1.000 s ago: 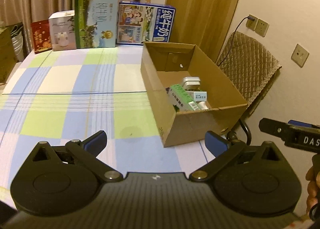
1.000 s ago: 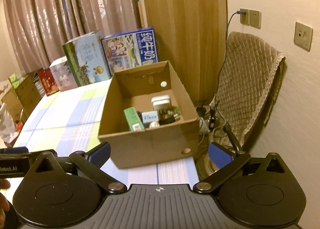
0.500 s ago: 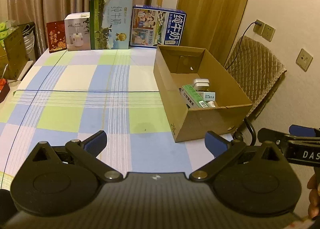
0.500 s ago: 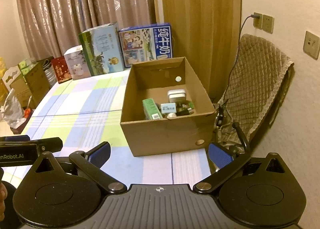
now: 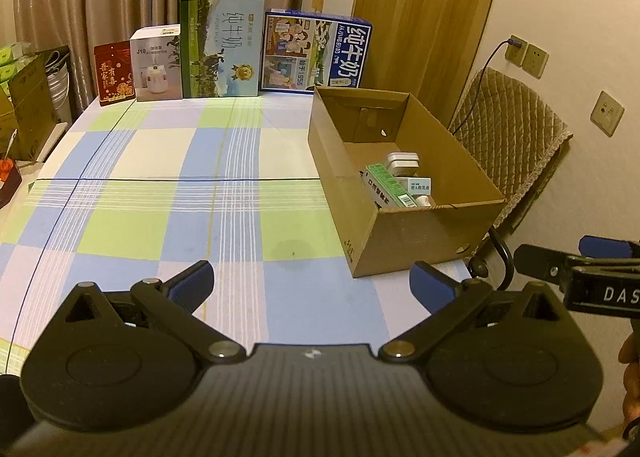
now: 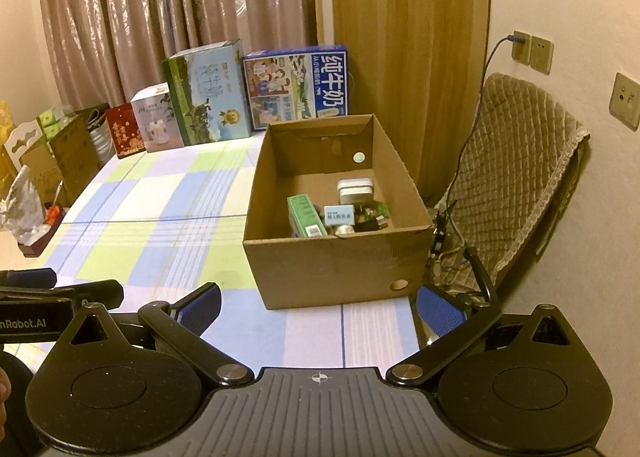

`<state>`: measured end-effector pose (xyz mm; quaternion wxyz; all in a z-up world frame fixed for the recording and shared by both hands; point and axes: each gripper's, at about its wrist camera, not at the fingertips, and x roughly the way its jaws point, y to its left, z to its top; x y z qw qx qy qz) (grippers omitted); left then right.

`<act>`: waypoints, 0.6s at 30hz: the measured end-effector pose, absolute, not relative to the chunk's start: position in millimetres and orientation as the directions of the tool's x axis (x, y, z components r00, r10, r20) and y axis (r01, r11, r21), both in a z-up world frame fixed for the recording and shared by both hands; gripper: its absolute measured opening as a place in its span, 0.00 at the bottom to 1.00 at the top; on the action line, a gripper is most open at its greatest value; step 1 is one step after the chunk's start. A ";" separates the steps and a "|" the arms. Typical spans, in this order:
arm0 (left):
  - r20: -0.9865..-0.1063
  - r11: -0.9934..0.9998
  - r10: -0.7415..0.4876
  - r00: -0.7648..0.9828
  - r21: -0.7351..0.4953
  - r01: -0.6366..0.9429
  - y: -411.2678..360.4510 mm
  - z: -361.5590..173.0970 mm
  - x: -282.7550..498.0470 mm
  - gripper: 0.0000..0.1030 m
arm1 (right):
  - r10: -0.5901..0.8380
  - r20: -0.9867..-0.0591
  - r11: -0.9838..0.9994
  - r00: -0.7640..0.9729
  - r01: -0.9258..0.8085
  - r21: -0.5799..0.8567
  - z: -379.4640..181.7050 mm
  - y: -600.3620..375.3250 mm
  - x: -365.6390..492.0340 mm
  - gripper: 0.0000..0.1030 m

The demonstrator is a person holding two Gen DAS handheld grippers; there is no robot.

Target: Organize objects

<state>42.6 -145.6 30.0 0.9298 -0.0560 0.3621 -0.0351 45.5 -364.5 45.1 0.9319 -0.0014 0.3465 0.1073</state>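
An open cardboard box (image 5: 420, 233) (image 6: 336, 261) stands on the right side of the checked tablecloth (image 5: 168, 193) (image 6: 152, 213). Inside it lie a green carton (image 5: 390, 186) (image 6: 306, 216), a small white-blue box (image 5: 419, 185) (image 6: 339, 214), a white case (image 5: 403, 159) (image 6: 355, 190) and dark small items (image 6: 374, 215). My left gripper (image 5: 310, 283) is open and empty, above the cloth's near part, left of the box. My right gripper (image 6: 318, 307) is open and empty, in front of the box's near wall.
Milk cartons (image 5: 222, 45) (image 5: 316, 51), a white humidifier box (image 5: 157, 63) and a red box (image 5: 114, 73) line the table's far edge. A quilted chair (image 6: 516, 185) stands right of the table by the wall. Boxes and bags (image 6: 44, 173) sit at the left.
Both grippers have pulled back and up from the box, so it looks smaller and farther. Both stay open and empty.
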 end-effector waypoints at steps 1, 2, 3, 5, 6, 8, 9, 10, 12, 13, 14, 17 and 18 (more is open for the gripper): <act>-0.668 0.991 -0.104 0.736 -0.128 0.024 -145.8 30.5 43.1 0.99 | 0.199 -0.646 0.977 0.737 -0.201 0.071 45.1 -364.2 45.5 0.98; -0.668 0.992 -0.103 0.737 -0.127 0.024 -146.0 30.5 43.3 0.99 | 0.199 -0.646 0.977 0.737 -0.202 0.071 45.3 -364.2 45.5 0.98; -0.668 0.992 -0.104 0.737 -0.128 0.024 -146.0 30.4 43.3 0.99 | 0.200 -0.646 0.977 0.737 -0.203 0.071 45.2 -364.1 45.6 0.98; -0.669 0.991 -0.107 0.736 -0.130 0.026 -146.2 30.3 43.5 0.99 | 0.200 -0.645 0.976 0.737 -0.204 0.069 44.9 -364.0 46.0 0.98; -0.669 0.991 -0.107 0.735 -0.130 0.026 -145.7 30.5 43.8 0.99 | 0.200 -0.645 0.976 0.737 -0.204 0.069 44.8 -363.9 46.0 0.98; -0.669 0.991 -0.107 0.735 -0.131 0.025 -146.0 30.4 44.0 0.99 | 0.200 -0.645 0.977 0.738 -0.204 0.069 44.6 -363.5 45.9 0.98; -0.669 0.991 -0.108 0.736 -0.131 0.026 -145.9 30.5 44.0 0.99 | 0.199 -0.645 0.977 0.738 -0.204 0.068 44.5 -363.6 46.1 0.98; -0.666 0.991 -0.108 0.738 -0.131 0.026 -146.0 30.5 43.6 0.99 | 0.199 -0.645 0.977 0.738 -0.203 0.068 44.3 -362.8 45.6 0.98; -0.661 0.991 -0.108 0.742 -0.131 0.027 -145.2 30.8 43.0 0.99 | 0.199 -0.645 0.977 0.737 -0.204 0.068 43.9 -362.7 45.7 0.98; -0.660 0.991 -0.109 0.743 -0.132 0.028 -144.7 31.1 42.9 0.99 | 0.199 -0.646 0.977 0.737 -0.204 0.067 44.3 -362.7 45.7 0.98; -0.657 0.990 -0.112 0.745 -0.136 0.029 -144.5 31.2 42.6 0.99 | 0.198 -0.647 0.977 0.737 -0.204 0.067 44.3 -362.0 46.0 0.98; -0.645 0.990 -0.117 0.755 -0.138 0.035 -143.5 31.4 41.3 0.99 | 0.200 -0.646 0.976 0.737 -0.205 0.069 45.1 -361.3 46.2 0.98; -0.645 0.990 -0.116 0.755 -0.136 0.036 -143.7 31.4 41.2 0.99 | 0.199 -0.645 0.977 0.738 -0.204 0.068 45.0 -361.1 46.0 0.98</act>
